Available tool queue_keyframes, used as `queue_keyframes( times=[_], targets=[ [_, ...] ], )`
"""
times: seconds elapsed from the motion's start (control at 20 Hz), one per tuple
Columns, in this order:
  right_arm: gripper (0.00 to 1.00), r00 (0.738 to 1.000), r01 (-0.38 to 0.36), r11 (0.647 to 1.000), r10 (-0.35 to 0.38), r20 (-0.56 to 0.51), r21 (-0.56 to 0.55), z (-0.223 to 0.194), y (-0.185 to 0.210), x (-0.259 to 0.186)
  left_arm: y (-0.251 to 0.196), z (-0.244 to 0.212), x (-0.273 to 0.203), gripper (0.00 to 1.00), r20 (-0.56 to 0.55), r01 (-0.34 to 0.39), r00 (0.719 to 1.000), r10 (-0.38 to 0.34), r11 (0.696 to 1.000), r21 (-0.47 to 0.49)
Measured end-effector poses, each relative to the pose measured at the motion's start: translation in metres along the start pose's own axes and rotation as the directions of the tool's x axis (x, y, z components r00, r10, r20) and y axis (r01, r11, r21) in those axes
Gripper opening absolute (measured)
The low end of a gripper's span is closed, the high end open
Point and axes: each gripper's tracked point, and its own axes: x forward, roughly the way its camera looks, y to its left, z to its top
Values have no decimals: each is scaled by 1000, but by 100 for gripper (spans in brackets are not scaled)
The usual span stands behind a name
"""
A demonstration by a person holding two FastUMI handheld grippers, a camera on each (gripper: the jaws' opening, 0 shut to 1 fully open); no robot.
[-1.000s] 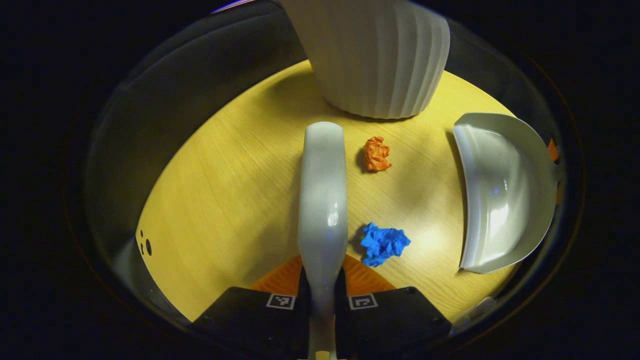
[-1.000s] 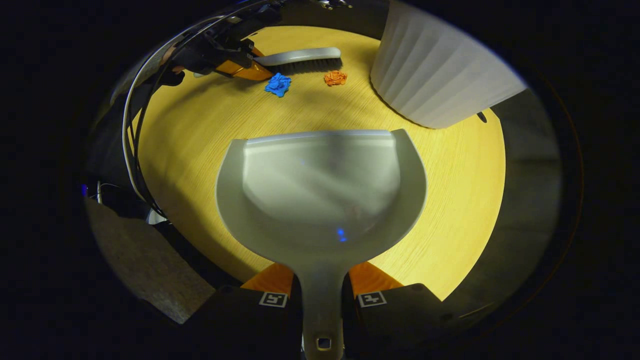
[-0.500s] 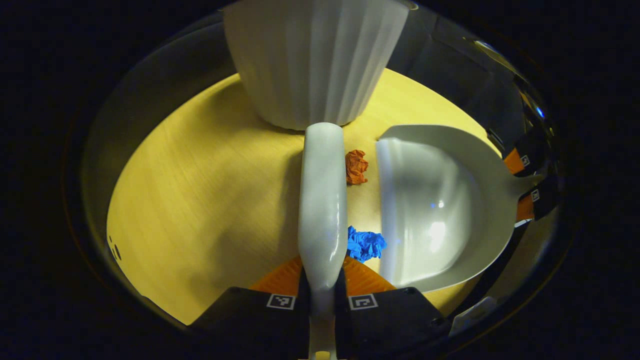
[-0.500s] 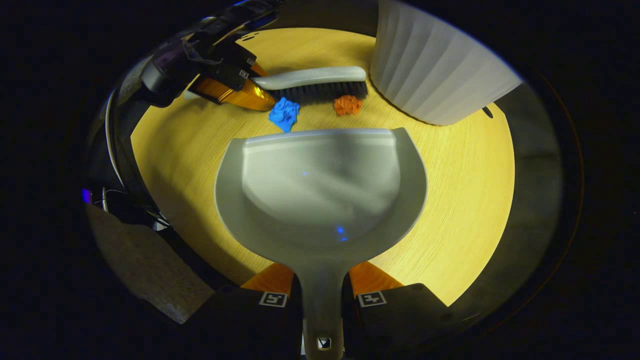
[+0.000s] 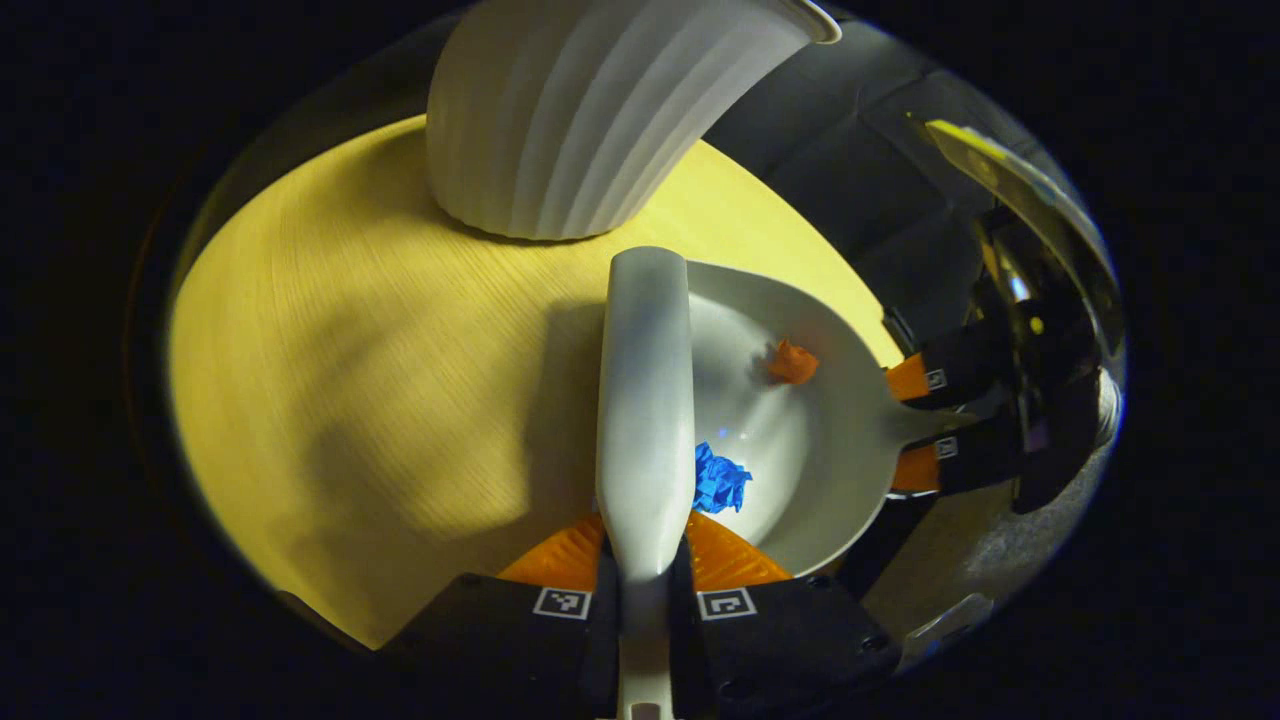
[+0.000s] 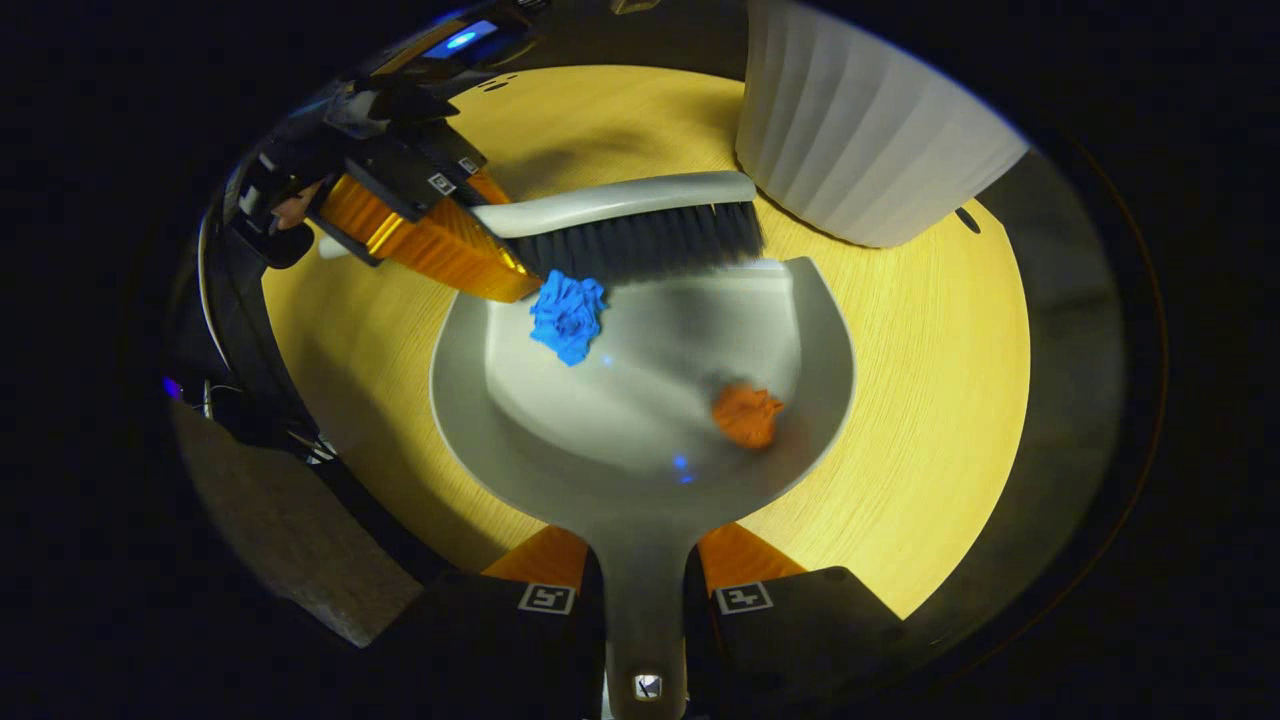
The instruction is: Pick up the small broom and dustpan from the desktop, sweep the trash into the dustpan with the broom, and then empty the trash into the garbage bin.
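Both paper wads lay inside the dustpan [image 6: 640, 400]: the blue wad [image 6: 567, 316] at its lip under the broom [image 6: 625, 225] bristles, the orange wad [image 6: 747, 415] deeper, slightly blurred. The right gripper [image 6: 645, 590] pinched the dustpan's handle and the left gripper [image 5: 645, 590] pinched the broom's. The ribbed white garbage bin [image 6: 865, 140] stood just beyond the dustpan's lip, probably nearer the right gripper.

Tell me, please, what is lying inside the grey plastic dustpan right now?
Inside the grey plastic dustpan lie a crumpled blue paper ball and a crumpled orange paper ball. The black broom bristles hide its front lip.
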Motion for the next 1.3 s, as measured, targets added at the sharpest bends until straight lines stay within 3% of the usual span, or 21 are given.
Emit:
queue_keyframes(
  times=[0.15,0.35,0.45,0.5,0.7,0.75,0.95,1.05,1.1,1.3],
  targets=[
    [32,1000,6,1000,-6,24,18,-5,0,2,0,3,-11,24,64,-57,996,58,998,-5],
    [36,998,17,998,-21,57,65,-3,5,-1,-4,-3,-24,24,140,-173,974,176,984,-33],
    [32,998,18,995,-24,59,102,-4,7,-5,-3,-10,-22,24,156,-241,956,250,968,-74],
    [36,998,18,992,-25,54,124,-4,8,-9,-2,-13,-17,24,161,-271,945,283,958,-96],
    [32,998,43,978,-53,45,204,-4,15,-25,-8,-26,-4,24,158,-338,916,369,921,-196],
    [40,997,51,975,-64,51,215,-3,14,-31,-10,-26,-3,24,151,-350,911,385,912,-215],
    [36,992,60,964,-85,88,260,2,11,-67,-13,-14,7,24,135,-368,902,410,894,-255],
    [40,989,63,958,-98,113,279,3,10,-83,-11,-15,9,24,120,-380,901,417,892,-245],
    [36,986,64,956,-104,127,287,6,11,-93,-11,-15,9,24,116,-384,900,420,891,-243],
    [36,968,76,942,-148,203,328,32,-1,-141,-12,-16,9,24,111,-367,908,404,895,-255]
  ],
)
